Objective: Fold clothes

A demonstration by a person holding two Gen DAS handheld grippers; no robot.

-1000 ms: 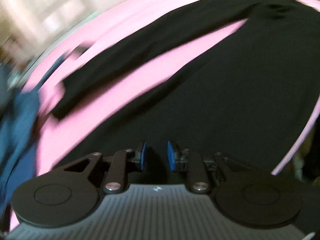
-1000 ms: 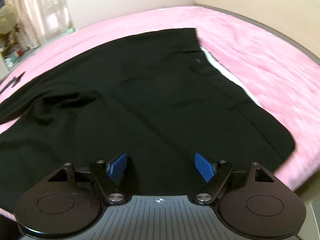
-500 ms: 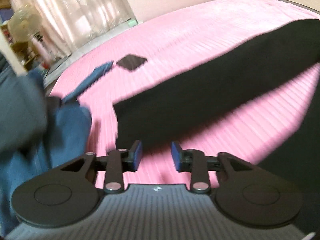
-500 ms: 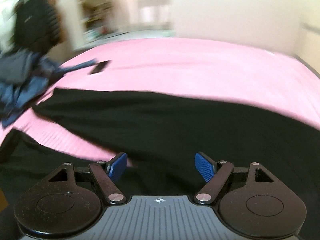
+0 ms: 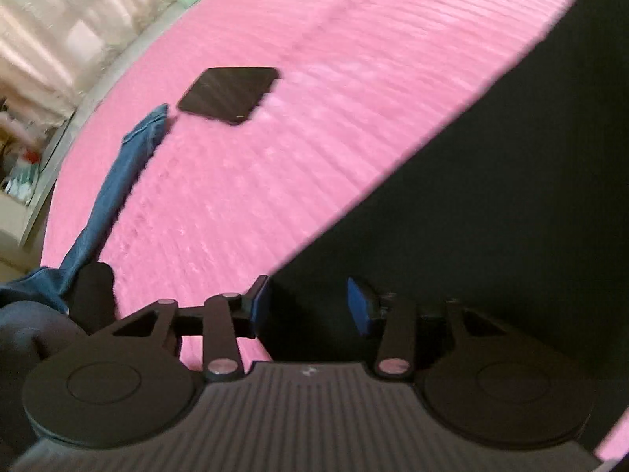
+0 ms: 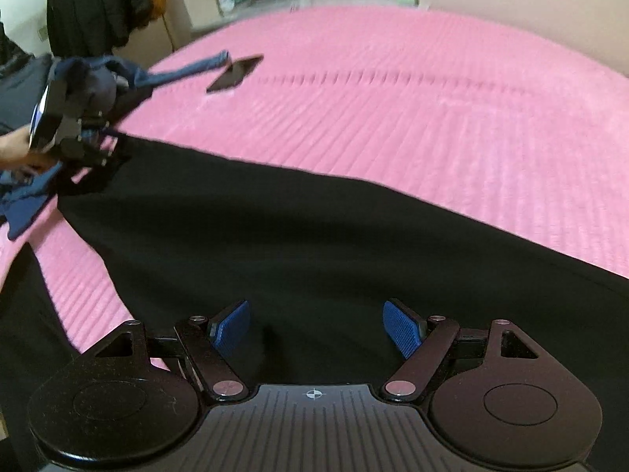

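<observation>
A black garment [image 6: 314, 244] lies spread on a pink bed [image 6: 412, 98]; one long sleeve reaches left. In the left wrist view the sleeve's end [image 5: 491, 204] lies between the blue pads of my left gripper [image 5: 310, 303], whose jaws stand apart around the cuff corner. My left gripper also shows in the right wrist view [image 6: 98, 145], at the sleeve's far left end. My right gripper [image 6: 314, 328] is open and empty, low over the black cloth near the shoulder.
A dark phone [image 5: 228, 94] lies on the pink cover beyond the sleeve; it also shows in the right wrist view [image 6: 234, 73]. Blue jeans [image 5: 114, 185] are heaped at the bed's left edge. Dark coats [image 6: 94, 0] hang by shelves behind.
Both grippers swung left from the garment's body toward the sleeve. My left gripper moved onto the sleeve end and its jaws opened wider. The right gripper stayed open.
</observation>
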